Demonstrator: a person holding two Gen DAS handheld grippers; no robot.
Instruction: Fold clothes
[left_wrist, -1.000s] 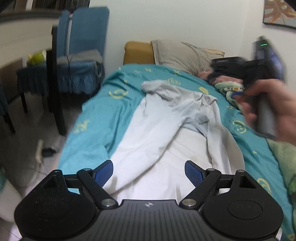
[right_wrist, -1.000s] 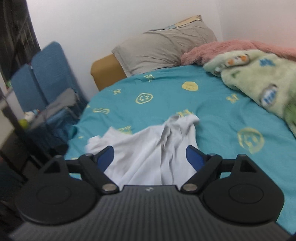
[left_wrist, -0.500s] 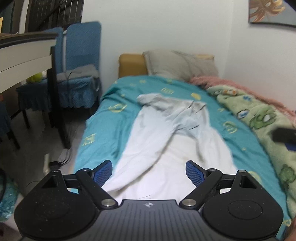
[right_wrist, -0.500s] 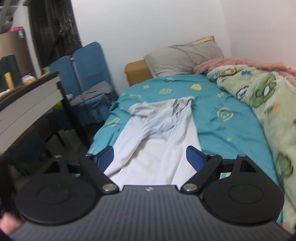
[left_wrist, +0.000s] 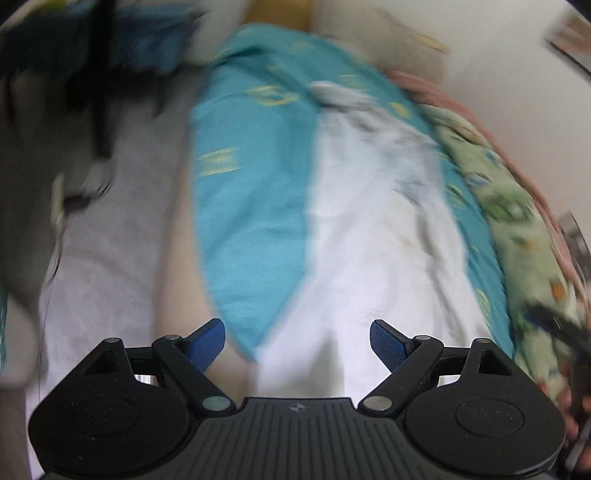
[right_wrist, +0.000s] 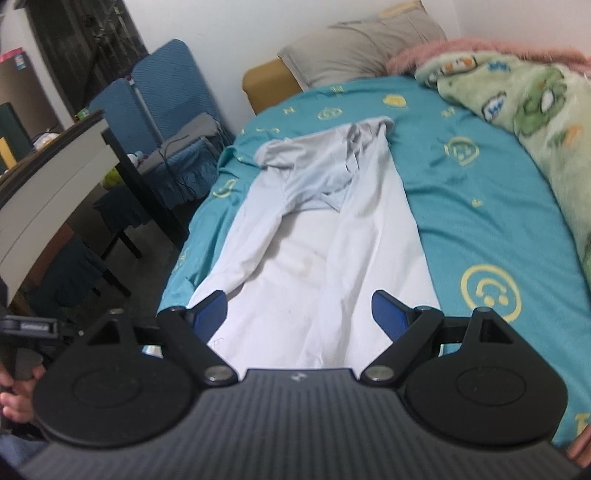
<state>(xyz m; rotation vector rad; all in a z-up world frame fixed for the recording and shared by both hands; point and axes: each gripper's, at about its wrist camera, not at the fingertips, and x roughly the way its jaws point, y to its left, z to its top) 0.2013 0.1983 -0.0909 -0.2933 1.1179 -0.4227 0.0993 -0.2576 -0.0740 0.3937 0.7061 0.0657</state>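
A white long-sleeved shirt (right_wrist: 325, 236) lies lengthwise on the teal bed sheet (right_wrist: 480, 192), its collar end crumpled toward the pillows and a sleeve folded across its chest. My right gripper (right_wrist: 299, 314) is open and empty above the shirt's near hem. In the blurred left wrist view the shirt (left_wrist: 376, 236) also shows. My left gripper (left_wrist: 297, 341) is open and empty, over the near left edge of the bed where the hem hangs.
A green fleece blanket (right_wrist: 535, 110) and a pink one lie along the bed's right side. A grey pillow (right_wrist: 365, 48) sits at the head. Blue chairs (right_wrist: 162, 96) and a white desk (right_wrist: 55, 173) stand left of the bed.
Both grippers have drawn back toward the foot of the bed. The left gripper has tipped downward and swung left fast, blurring its view. The shirt has not moved.
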